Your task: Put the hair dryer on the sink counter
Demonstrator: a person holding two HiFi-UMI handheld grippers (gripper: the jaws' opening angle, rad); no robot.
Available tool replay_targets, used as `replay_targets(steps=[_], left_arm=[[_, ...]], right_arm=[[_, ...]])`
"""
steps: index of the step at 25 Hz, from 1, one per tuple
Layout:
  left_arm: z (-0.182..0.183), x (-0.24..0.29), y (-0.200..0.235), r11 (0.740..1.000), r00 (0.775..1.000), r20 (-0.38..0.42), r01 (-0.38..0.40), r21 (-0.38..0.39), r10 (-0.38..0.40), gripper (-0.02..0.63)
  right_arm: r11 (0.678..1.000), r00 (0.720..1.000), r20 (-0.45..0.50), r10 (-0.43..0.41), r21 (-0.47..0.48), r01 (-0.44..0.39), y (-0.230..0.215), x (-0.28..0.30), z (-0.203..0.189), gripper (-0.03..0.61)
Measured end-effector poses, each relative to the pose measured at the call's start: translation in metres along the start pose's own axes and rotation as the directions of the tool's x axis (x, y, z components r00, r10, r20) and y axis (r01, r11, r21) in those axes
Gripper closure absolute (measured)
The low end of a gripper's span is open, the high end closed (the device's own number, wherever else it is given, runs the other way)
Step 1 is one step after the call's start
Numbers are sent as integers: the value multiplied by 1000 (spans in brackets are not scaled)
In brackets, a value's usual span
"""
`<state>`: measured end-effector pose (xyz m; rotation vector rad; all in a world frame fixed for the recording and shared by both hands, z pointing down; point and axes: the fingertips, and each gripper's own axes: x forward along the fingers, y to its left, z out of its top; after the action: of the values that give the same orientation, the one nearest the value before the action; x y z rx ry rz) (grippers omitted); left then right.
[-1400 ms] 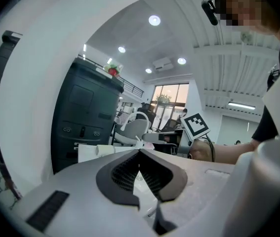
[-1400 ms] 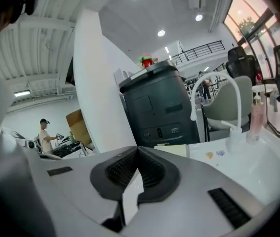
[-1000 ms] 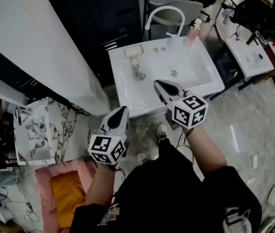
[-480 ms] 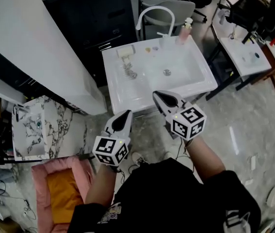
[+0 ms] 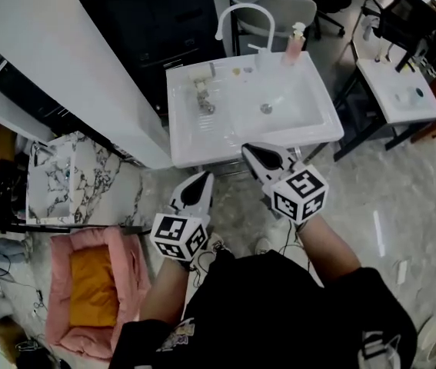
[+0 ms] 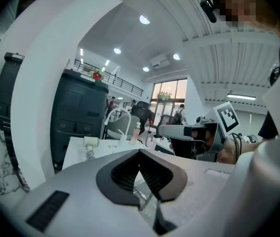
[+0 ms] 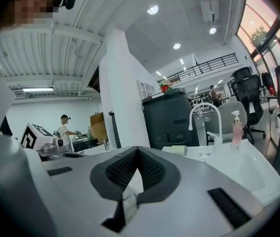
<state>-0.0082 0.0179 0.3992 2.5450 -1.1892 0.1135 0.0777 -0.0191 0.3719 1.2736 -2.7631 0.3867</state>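
A cream hair dryer (image 5: 201,77) with a coiled metallic part below it lies on the left side of the white sink counter (image 5: 310,133). It shows small in the left gripper view (image 6: 89,142) and the right gripper view (image 7: 178,150). My left gripper (image 5: 200,183) is shut and empty, over the floor short of the counter's front edge. My right gripper (image 5: 253,154) is shut and empty too, its tips just in front of that edge. Both point almost level toward the sink.
A curved white faucet (image 5: 241,14) and a pink soap bottle (image 5: 294,41) stand at the back of the sink. A white pillar (image 5: 64,68), a marble-patterned stand (image 5: 52,183) and a pink pet bed (image 5: 94,283) lie to the left; another white table (image 5: 398,91) is at the right.
Both grippers have drawn back from the sink: the right one was over its front edge and now sits short of it. Both stay shut and empty.
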Motion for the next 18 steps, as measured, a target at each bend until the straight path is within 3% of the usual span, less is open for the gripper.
replay_targets(steps=[18], left_arm=[[-21,-8,-66,996,995,44,-84,-9,85,612]], right_arm=[[996,996,-9,84,-4,-84,-4,-61,-14,581]])
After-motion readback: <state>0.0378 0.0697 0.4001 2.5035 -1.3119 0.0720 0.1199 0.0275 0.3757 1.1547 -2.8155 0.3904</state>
